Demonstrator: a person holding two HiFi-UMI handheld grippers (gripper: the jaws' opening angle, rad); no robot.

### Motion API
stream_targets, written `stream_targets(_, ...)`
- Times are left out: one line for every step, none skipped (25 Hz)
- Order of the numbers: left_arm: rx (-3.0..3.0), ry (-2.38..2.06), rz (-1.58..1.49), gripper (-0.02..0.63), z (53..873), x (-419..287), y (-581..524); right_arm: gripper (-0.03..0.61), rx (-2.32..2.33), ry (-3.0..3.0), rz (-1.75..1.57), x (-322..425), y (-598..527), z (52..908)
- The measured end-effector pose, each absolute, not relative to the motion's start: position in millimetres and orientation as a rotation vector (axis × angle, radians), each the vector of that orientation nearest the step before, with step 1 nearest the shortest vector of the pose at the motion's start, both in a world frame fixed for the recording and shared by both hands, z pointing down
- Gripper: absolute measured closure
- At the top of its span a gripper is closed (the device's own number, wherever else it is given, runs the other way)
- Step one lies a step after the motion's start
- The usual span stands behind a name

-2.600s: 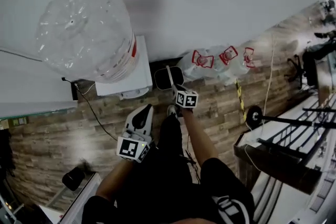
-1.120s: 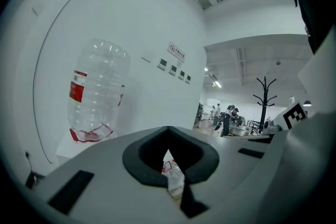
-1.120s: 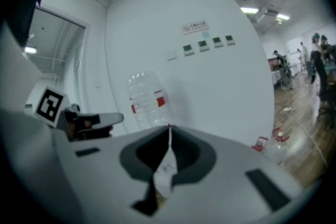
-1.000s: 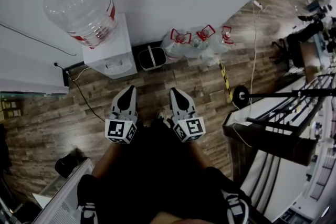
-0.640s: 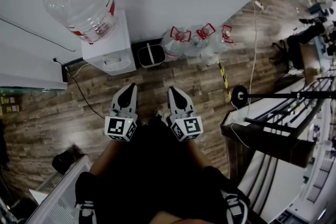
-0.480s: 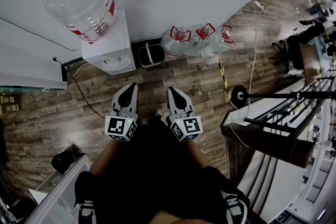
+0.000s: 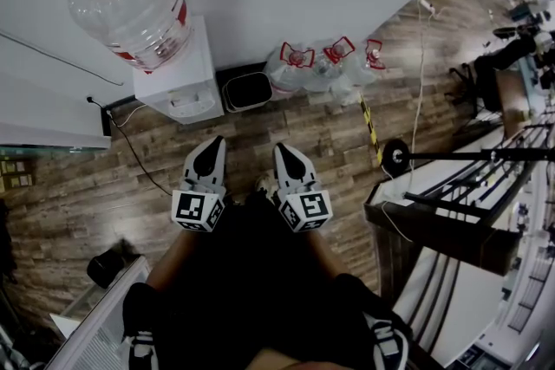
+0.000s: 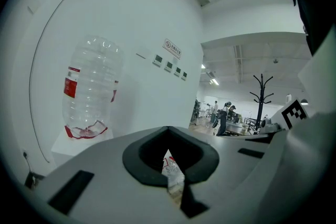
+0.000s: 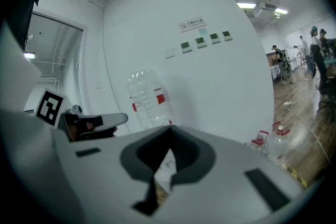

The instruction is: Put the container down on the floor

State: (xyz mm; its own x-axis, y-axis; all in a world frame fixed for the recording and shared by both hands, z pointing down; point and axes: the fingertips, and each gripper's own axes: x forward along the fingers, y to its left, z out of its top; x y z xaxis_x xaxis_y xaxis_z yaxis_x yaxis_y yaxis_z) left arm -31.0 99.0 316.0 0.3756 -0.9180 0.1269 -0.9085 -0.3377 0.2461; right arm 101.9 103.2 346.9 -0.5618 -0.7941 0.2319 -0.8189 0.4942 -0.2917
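Clr plastic bottle point(image 7: 130, 0), glossy wood floor point(image 7: 78, 195)

- Left gripper point(image 7: 210, 148): a pale grey tapered shell with a black oval inset. At its back is a cube of black-and-white square markers.
- Right gripper point(image 7: 283, 153): the same build and colours, with dark grey jaw lining.
- The person wears black clothing point(image 7: 251, 273).
- A white print point(image 7: 381, 344), possibly lettering, shows low on the right.
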Motion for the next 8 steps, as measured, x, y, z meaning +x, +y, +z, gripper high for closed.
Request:
stream_targets(2.364,-1.615,-0.05,0.586,316.0,-31.4,98.1,0.546,1.438,-2.654,0.578,101.2,102.7,346.4)
stream_targets(2.364,-1.616,-0.05,0.586,315.8,-31.8,97.1,0.546,1.44,-2.649,0.579,100.5,101.8,345.5)
stream_targets(2.364,-1.616,-0.05,0.586,315.7,-32.1,96.1,0.546,1.442,-2.645,0.576,100.2,100.7,344.9)
stream_targets(2.365,-1.616,-0.05,0.586,315.6,-32.1,95.1,0.546,1.444,-2.641,0.57,100.2,99.5,344.5)
stream_targets(2.365,-1.616,-0.049,0.586,315.7,-32.1,94.3,0.546,1.444,-2.639,0.564,100.4,98.4,344.5)
stream_targets(2.364,-1.616,-0.048,0.586,315.8,-31.9,93.5,0.546,1.444,-2.637,0.561,100.6,97.3,344.8)
stream_targets(2.364,-1.615,-0.048,0.586,315.9,-31.7,92.7,0.546,1.442,-2.635,0.561,100.8,96.4,345.1)
stream_targets(2.364,-1.615,-0.047,0.586,316.0,-31.5,91.8,0.546,1.441,-2.633,0.562,100.9,95.5,345.5)
